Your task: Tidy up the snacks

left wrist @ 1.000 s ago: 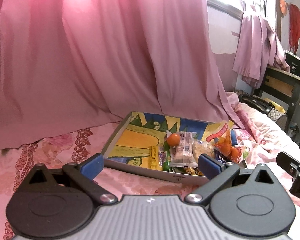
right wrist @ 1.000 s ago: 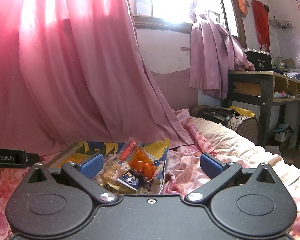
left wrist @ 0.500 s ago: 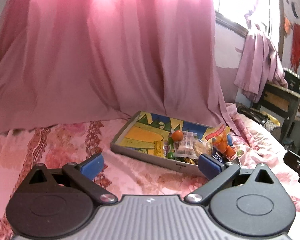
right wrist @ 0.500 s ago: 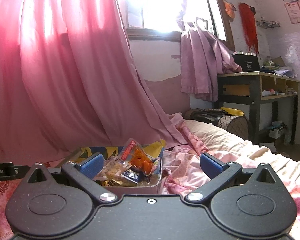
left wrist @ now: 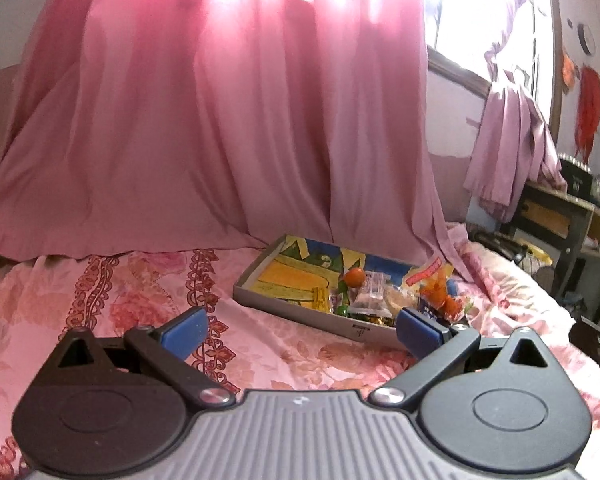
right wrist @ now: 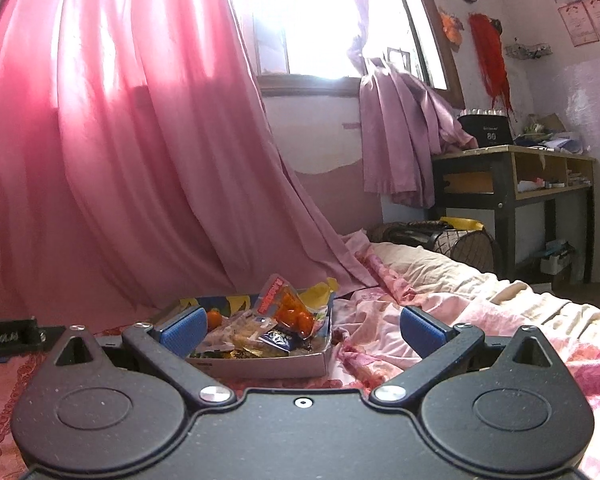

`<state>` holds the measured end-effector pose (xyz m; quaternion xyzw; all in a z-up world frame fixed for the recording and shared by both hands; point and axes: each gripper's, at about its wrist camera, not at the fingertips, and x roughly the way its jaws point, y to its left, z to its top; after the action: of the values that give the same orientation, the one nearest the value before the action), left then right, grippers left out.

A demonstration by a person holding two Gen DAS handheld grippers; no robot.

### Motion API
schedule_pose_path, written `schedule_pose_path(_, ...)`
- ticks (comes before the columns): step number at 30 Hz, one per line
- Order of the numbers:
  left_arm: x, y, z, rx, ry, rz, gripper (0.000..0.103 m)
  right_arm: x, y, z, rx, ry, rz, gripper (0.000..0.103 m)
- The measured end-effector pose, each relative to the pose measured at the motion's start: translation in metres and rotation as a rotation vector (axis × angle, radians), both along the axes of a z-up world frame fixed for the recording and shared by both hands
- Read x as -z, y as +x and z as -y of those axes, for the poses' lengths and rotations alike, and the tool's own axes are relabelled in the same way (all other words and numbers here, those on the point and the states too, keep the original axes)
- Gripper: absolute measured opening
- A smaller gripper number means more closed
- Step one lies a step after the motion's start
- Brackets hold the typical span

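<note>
A shallow cardboard tray (left wrist: 296,312) with a yellow and blue printed floor lies on the pink bedspread. Snacks are heaped in its right end: a small orange (left wrist: 355,276), a clear wrapped bar (left wrist: 371,294), a yellow packet (left wrist: 320,299) and a clear bag of orange pieces (left wrist: 436,292). My left gripper (left wrist: 302,330) is open, well short of the tray, nothing between its blue pads. The right wrist view shows the same tray (right wrist: 260,364) and the orange bag (right wrist: 290,310) ahead. My right gripper (right wrist: 303,330) is open and holds nothing.
A long pink curtain (left wrist: 220,120) drapes onto the bed behind the tray. A dark desk (right wrist: 512,192) and a black basket (right wrist: 456,240) stand at the right. Rumpled bedding (right wrist: 440,304) lies right of the tray. The flowered bedspread (left wrist: 120,300) stretches to the left.
Both grippers have drawn back and risen, so the tray looks smaller and farther away. Both stay open with nothing held. The snacks have not moved.
</note>
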<state>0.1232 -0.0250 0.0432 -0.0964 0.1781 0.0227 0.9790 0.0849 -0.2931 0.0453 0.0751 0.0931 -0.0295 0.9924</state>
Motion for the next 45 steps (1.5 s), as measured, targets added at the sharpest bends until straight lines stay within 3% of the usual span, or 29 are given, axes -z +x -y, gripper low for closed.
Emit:
schedule_pose_path(9,-0.001,-0.015,-0.004,-0.031,-0.034,0.034,0.103,0.001,-0.031,-0.003,0.024,-0.001,0.003,0.102)
schedule_pose_path(16,-0.001,-0.040,-0.013,-0.066,-0.076,-0.019,0.103,-0.003,-0.067,-0.013,0.020,0.022,0.024,0.102)
schedule_pose_path(21,0.000,-0.055,-0.015,-0.043,-0.041,-0.045,0.103,-0.009,-0.083,-0.026,0.024,0.010,0.027,0.102)
schedule_pose_path(30,-0.006,-0.086,-0.027,-0.075,-0.033,-0.009,0.103,-0.024,-0.112,-0.031,0.093,0.075,0.011,0.102)
schedule_pose_path(38,-0.021,-0.108,-0.031,-0.077,0.020,0.040,0.103,-0.032,-0.130,-0.040,0.080,0.078,-0.003,0.102)
schedule_pose_path(45,-0.042,-0.126,-0.031,-0.091,0.015,0.079,0.103,-0.048,-0.142,-0.049,0.113,0.061,-0.024,0.102)
